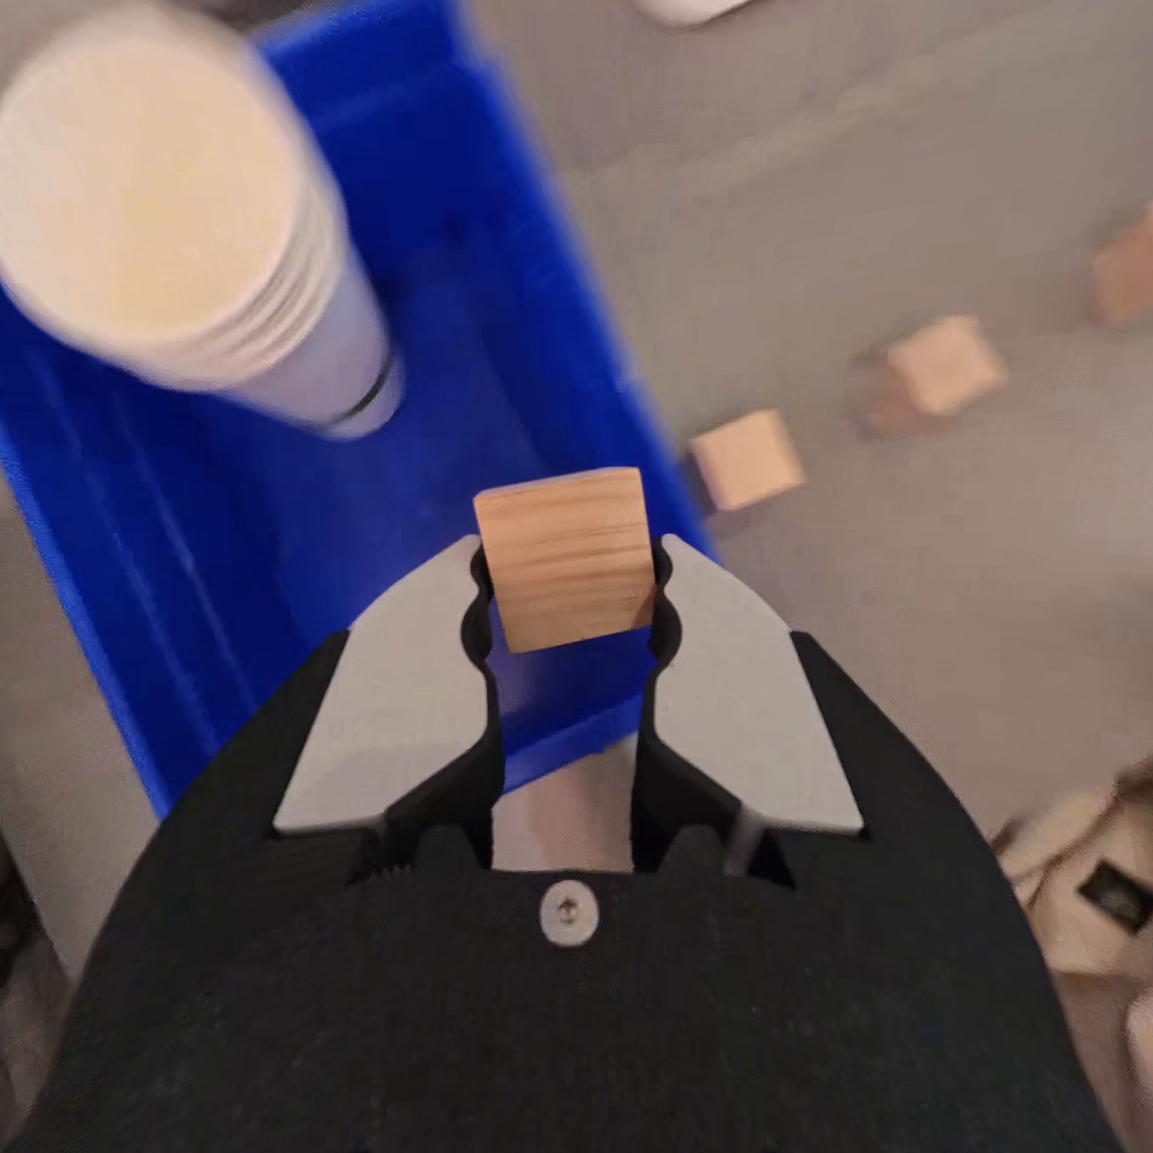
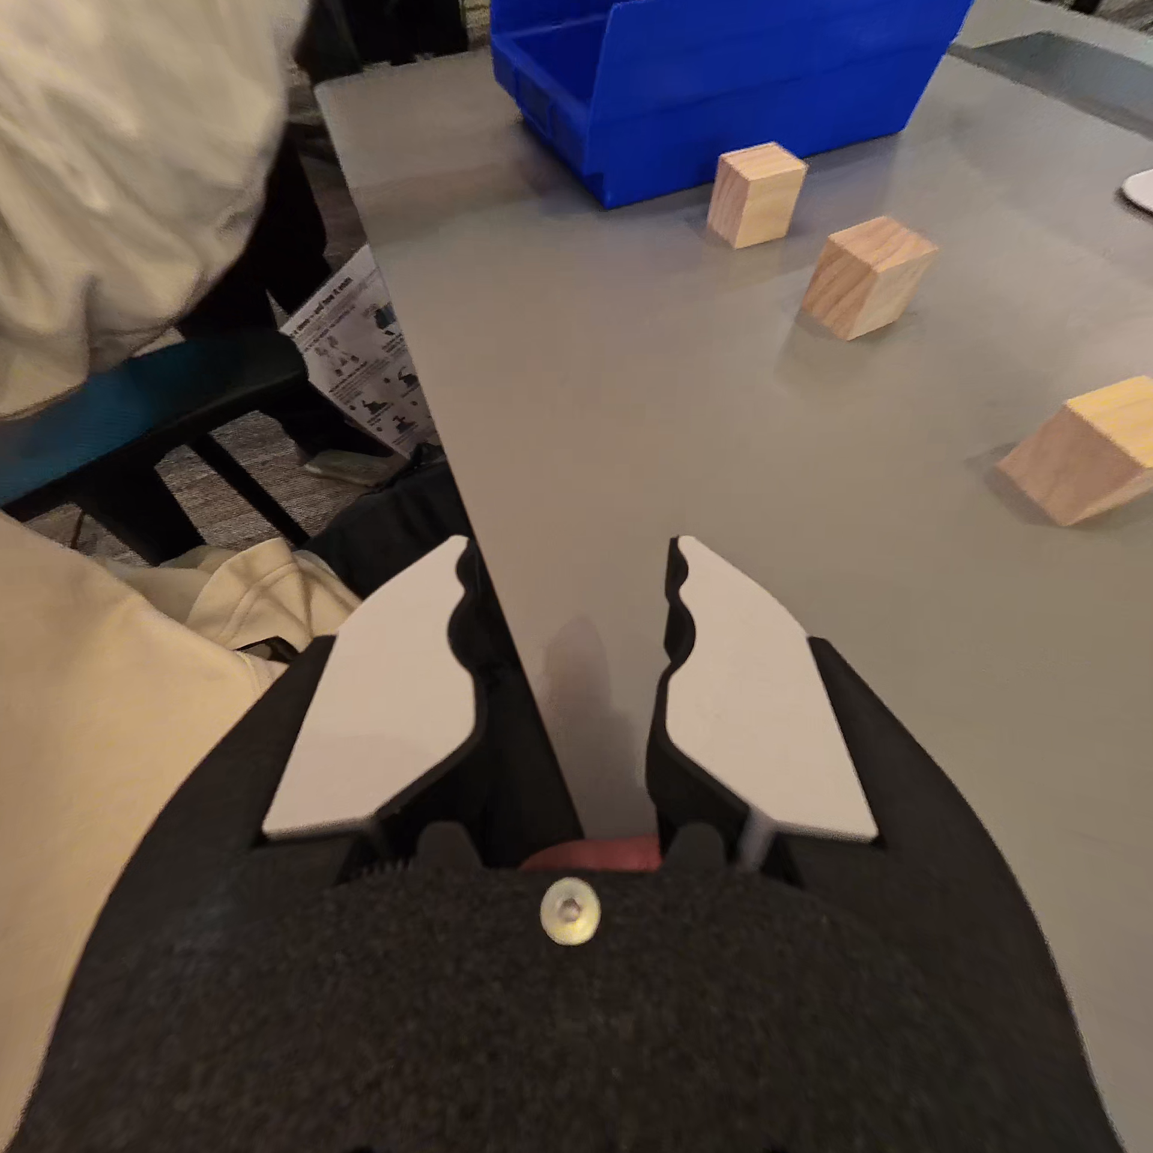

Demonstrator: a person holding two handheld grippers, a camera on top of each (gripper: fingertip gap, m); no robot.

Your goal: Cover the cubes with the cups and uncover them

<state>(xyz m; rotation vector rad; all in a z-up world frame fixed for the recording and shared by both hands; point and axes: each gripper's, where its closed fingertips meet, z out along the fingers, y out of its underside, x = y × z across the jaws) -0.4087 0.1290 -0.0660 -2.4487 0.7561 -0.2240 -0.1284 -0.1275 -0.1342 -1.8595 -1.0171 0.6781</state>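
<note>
1. Left gripper (image 1: 566,549) is clamped on a wooden cube (image 1: 564,558), held in the air over the near corner of the blue bin (image 1: 499,312).
2. Stack of white cups (image 1: 187,237) stands inside the bin, blurred.
3. Three more cubes sit on the grey table (image 2: 624,405) beside the bin: nearest cube (image 2: 756,193) just beside it, middle cube (image 2: 868,277) farther, last cube (image 2: 1085,449) well apart.
4. Right gripper (image 2: 568,549) hangs over the table edge away from the bin, jaws apart, nothing between them.
5. Person's cream sleeve (image 2: 112,717) sits off the table edge.
</note>
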